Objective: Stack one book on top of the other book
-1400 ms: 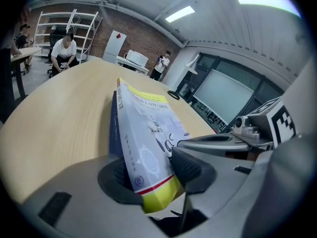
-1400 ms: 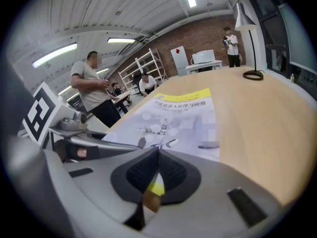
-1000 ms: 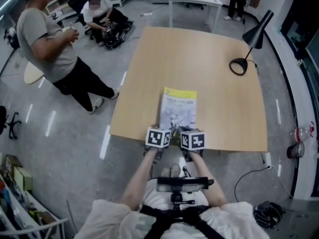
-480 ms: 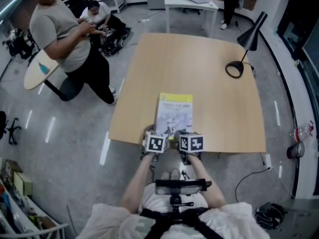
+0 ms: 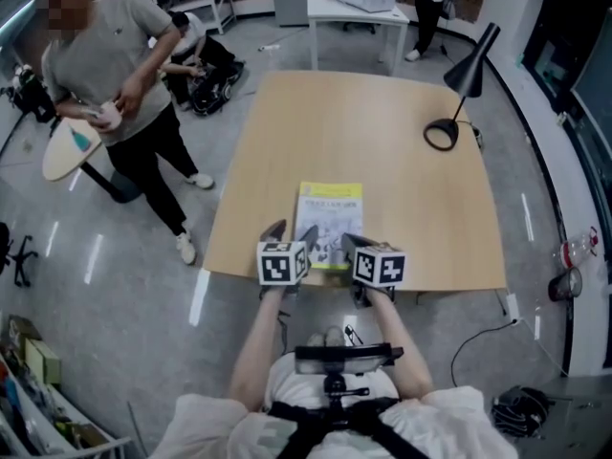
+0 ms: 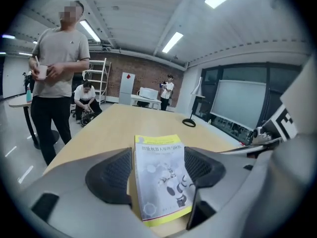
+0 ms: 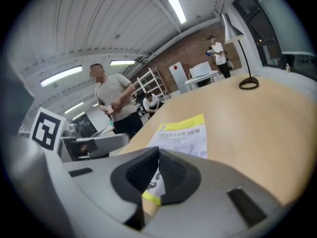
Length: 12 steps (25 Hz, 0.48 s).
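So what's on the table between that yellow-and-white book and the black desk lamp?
Nothing. In the head view, the stretch of light wooden table between the yellow-and-white book and the black desk lamp is bare.

Book (image 5: 331, 213) wht w/ yellow bands (grey robot pic); table (image 5: 382, 132) tan.

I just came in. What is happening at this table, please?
A person at the near edge of the wooden table holds a claw in each hand over a yellow-banded book lying flat there. The left claw has just been opening; its jaws stand wide, and the book shows in the gap, not gripped. The right claw is shut and empty. Whether a second book lies underneath, I cannot tell.
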### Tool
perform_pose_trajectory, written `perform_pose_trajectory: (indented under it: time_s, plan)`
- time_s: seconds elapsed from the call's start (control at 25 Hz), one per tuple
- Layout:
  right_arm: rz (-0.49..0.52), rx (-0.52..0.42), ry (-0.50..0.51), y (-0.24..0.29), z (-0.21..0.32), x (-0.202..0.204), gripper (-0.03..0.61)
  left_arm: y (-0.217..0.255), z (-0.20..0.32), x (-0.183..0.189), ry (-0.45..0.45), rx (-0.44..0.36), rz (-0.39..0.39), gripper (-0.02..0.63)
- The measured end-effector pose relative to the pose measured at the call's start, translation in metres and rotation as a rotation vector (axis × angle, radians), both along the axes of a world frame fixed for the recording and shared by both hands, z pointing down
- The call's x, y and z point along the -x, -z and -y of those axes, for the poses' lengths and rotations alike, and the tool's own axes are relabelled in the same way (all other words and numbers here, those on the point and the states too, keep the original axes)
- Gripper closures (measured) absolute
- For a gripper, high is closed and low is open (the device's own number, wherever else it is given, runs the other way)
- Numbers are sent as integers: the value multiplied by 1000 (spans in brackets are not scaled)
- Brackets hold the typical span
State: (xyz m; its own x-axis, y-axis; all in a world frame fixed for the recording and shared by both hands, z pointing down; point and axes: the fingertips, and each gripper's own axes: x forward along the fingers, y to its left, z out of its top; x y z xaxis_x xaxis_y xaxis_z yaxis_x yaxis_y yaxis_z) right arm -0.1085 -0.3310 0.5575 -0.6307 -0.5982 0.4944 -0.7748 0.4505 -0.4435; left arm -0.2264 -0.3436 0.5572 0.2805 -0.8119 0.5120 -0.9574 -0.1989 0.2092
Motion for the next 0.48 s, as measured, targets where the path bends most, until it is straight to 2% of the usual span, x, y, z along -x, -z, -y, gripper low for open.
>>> perform_pose_trajectory:
  time_s: [0.12,0.32,0.4,0.48]
  plan:
    - [66,-128,-29,46,9,-3,581,40,6,-2,-20,-90,-70,278]
    - [256,-315,-3,131,3,3,580,109,2,-9,-79,-311,-249,278]
    - [282,-403,-2,161,-3,3,581,130,0,-12,-97,-370,-295,278]
    - [304,-453,-10,180,-9,1,581,146,-5,-18,-117,-422,-335,281]
